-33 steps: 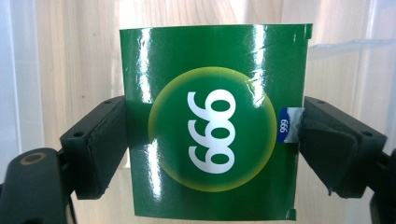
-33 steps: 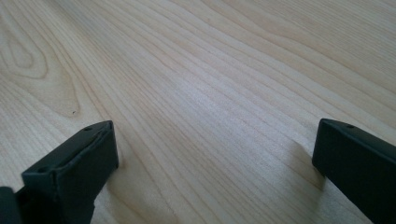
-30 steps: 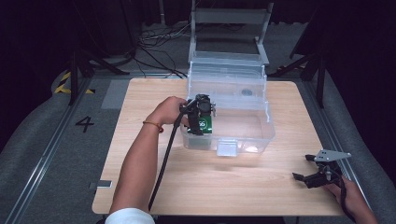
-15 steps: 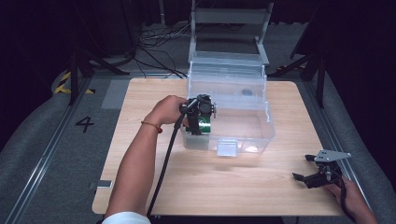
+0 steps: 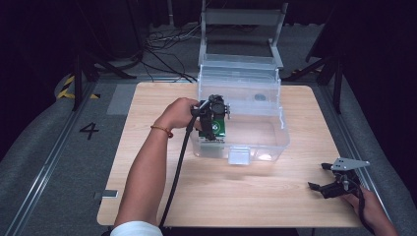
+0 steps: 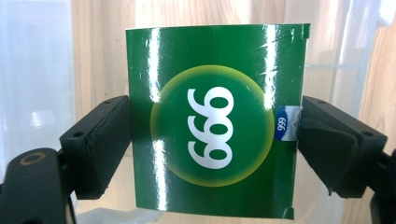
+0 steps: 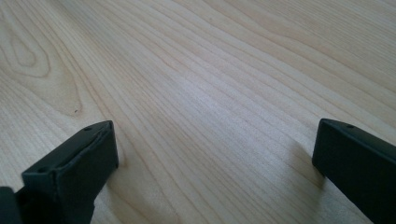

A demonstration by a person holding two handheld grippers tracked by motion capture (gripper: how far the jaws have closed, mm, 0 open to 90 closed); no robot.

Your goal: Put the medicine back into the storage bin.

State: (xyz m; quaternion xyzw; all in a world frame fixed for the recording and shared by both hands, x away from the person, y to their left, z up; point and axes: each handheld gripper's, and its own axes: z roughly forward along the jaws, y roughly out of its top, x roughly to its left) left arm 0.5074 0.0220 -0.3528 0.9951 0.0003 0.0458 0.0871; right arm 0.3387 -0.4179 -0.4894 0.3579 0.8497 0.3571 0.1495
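Squarely between the jaws of the left gripper point(image 6: 212, 140), a green "999" box point(image 6: 212, 121) is clamped, over the clear plastic bin point(image 5: 275, 142). The right gripper point(image 7: 215, 154) is held wide open, empty, above the wooden table point(image 7: 210, 70).

Open access from above into clear plastic bin point(image 5: 255, 142); lid raised at rear, blocking entry from the far side. Bin walls closing off front, left and right approaches at table level. Left gripper point(image 5: 215, 129) with clamped green box point(image 6: 212, 126) occupying the bin's near-left corner, just inside the left wall; remaining bin interior free toward the right. Wide bare table point(image 5: 246, 196) between bin front and near edge. Right gripper point(image 5: 322, 188) resting near the table's right corner, jaws spread, unobstructed wood ahead.
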